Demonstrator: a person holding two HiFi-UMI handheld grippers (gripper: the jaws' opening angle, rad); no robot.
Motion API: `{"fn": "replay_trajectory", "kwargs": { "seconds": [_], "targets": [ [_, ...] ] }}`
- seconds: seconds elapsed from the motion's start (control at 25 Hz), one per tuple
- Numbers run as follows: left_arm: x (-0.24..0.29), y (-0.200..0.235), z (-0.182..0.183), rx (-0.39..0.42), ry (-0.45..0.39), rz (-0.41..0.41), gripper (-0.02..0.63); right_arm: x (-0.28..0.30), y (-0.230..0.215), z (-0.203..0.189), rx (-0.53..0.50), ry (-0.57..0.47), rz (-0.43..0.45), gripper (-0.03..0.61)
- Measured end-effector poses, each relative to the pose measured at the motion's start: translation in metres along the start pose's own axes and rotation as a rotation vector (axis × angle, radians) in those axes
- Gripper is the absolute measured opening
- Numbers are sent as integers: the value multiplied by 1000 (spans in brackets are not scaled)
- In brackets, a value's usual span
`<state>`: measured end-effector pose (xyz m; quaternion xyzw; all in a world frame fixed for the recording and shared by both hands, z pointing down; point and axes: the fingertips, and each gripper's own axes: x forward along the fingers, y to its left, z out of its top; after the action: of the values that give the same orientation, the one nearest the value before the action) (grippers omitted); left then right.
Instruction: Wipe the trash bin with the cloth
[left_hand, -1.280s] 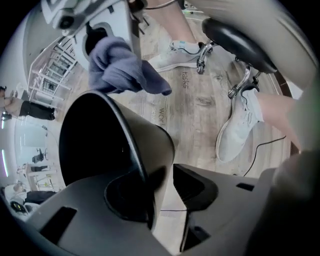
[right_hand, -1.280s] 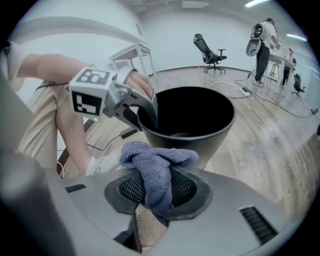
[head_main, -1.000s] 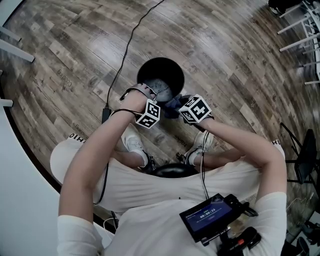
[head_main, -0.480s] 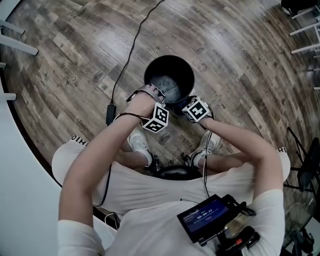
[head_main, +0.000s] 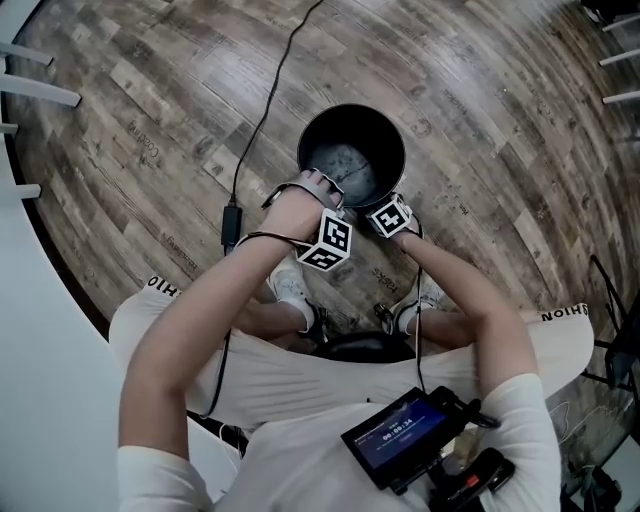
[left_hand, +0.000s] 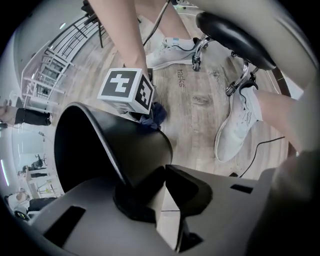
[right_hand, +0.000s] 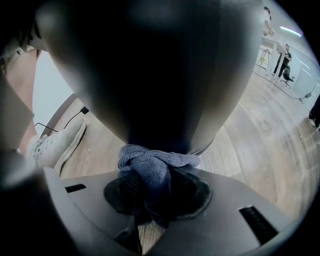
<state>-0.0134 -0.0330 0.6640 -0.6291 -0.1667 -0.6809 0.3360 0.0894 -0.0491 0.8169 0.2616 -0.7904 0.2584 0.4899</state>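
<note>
Now the left claw (left_hand: 162, 176), just tightened, pinches the near rim of the upright trash bin (head_main: 352, 158). The right claw (right_hand: 155, 197) grips the cloth (right_hand: 156, 162) against the bin's outer wall, low on that side.

Open wooden floor (head_main: 480, 90) beyond and on both sides of the trash bin (head_main: 380, 130), crossed only by a black cable (head_main: 262, 105) at left. Bin mouth unobstructed. Near side crowded: left claw (left_hand: 162, 182) clamped on the rim, right claw (right_hand: 155, 187) pressing cloth (right_hand: 155, 162) to the outer wall (shoes (head_main: 290, 290) and stool seat (head_main: 350, 345) just behind).
</note>
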Motion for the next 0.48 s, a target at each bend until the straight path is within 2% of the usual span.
{"fn": "replay_trajectory", "kwargs": {
  "seconds": [0.24, 0.32, 0.36, 0.48],
  "targets": [
    [4, -5, 5, -31, -24, -30, 78, -14, 3, -2, -21, 24, 46, 104],
    [6, -11, 0, 1, -20, -45, 189, -33, 12, 2, 12, 33, 68, 104],
    [7, -13, -4, 22, -9, -42, 212, -45, 20, 5, 28, 34, 90, 104],
    [10, -12, -10, 22, -9, -4, 213, -82, 48, 11, 32, 35, 152, 104]
  ]
}}
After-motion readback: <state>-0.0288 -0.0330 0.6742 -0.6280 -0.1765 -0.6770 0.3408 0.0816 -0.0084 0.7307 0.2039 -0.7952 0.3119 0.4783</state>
